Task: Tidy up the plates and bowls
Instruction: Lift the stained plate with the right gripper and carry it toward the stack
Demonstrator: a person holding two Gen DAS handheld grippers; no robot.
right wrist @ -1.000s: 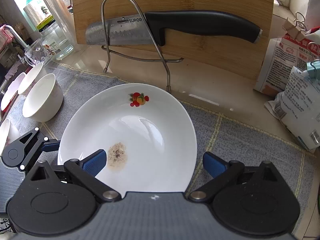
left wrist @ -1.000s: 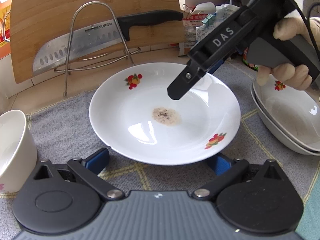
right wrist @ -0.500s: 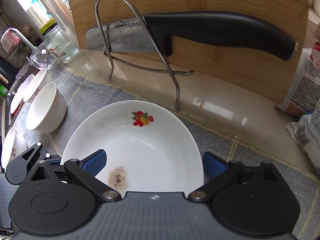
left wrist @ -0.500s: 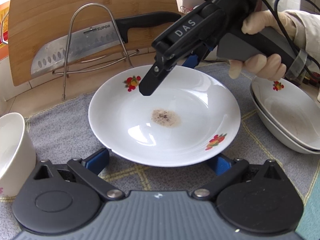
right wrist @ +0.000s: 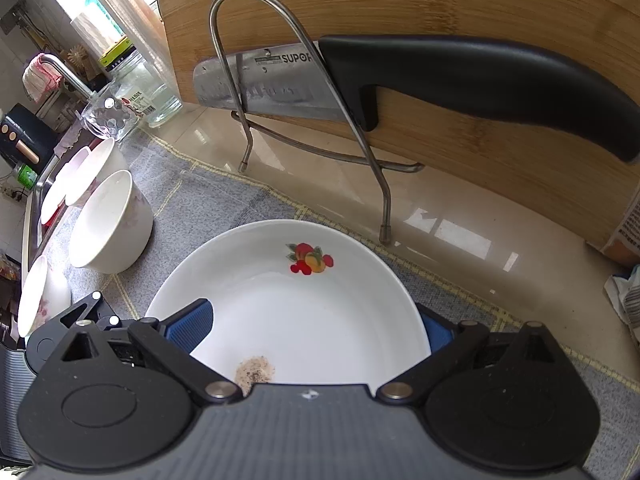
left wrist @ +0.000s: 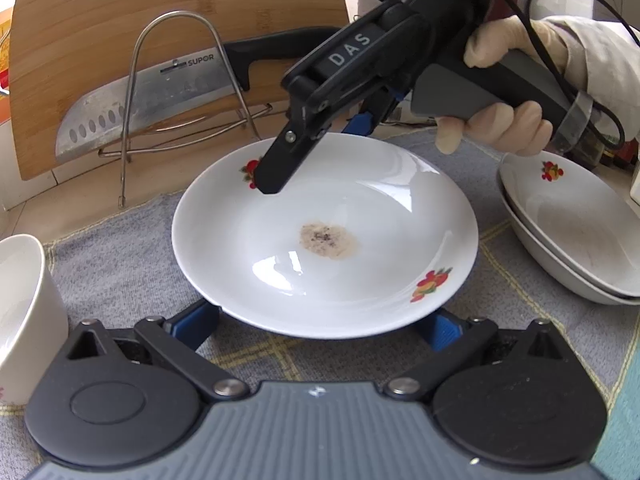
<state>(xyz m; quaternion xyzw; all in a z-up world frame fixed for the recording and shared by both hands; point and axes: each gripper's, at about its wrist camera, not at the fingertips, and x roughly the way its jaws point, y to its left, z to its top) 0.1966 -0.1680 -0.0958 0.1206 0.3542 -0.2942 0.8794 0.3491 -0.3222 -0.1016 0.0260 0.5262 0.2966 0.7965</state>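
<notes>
White fruit-print plate (left wrist: 280,264) lies between the spread fingers of both claws: left claw (left wrist: 320,320) at near rim, right claw (right wrist: 312,328) over far rim, both open. Step: grasping; next, close on rim.

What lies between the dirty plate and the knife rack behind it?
Right wrist view: between the plate and the wire rack lies only a strip of grey mat, then bare glossy counter. Nothing else sits there.
</notes>
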